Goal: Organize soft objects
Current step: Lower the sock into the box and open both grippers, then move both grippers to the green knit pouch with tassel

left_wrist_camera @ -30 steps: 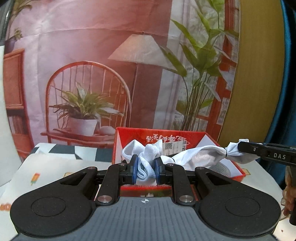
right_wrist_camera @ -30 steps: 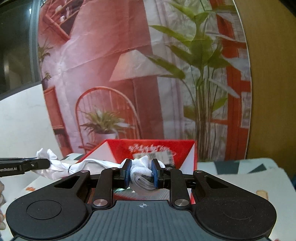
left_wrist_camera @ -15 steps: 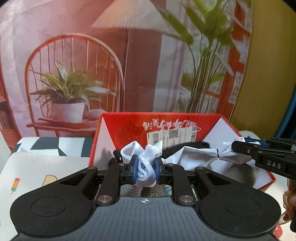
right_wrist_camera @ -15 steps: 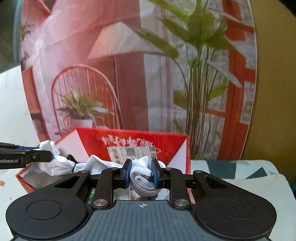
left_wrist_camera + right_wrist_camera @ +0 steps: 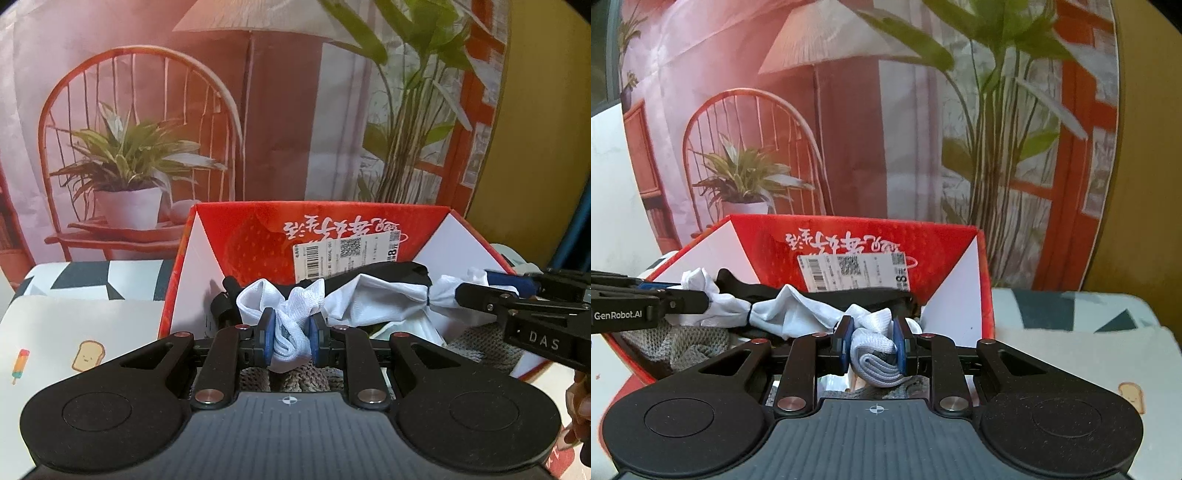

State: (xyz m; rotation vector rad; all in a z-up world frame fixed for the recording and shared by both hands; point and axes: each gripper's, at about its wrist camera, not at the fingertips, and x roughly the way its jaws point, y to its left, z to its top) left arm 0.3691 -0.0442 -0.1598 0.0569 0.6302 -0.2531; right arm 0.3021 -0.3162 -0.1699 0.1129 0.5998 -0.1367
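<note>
- My left gripper (image 5: pixel 290 334) is clamped on one bunched end of the white sock (image 5: pixel 373 302); my right gripper (image 5: pixel 873 345) is pinched on the other end, ribbed cuff folded between the blue pads (image 5: pixel 845 341).
- Sock is strung between the two, hanging over the open red box (image 5: pixel 369 221). Holding both ends probably keeps it flat and stops it flopping over the rim.
- Both grippers sit low, at rim height, so I judge the sock is about to be laid inside.
- Box contents: a black garment (image 5: pixel 849 295) along the back wall, a grey knit piece (image 5: pixel 687 343) on the floor, something white (image 5: pixel 410 326) under the sock; can't tell what.
- Box stands on the patterned table cover (image 5: pixel 74 332), label sticker (image 5: pixel 853 271) on the inner back wall.
</note>
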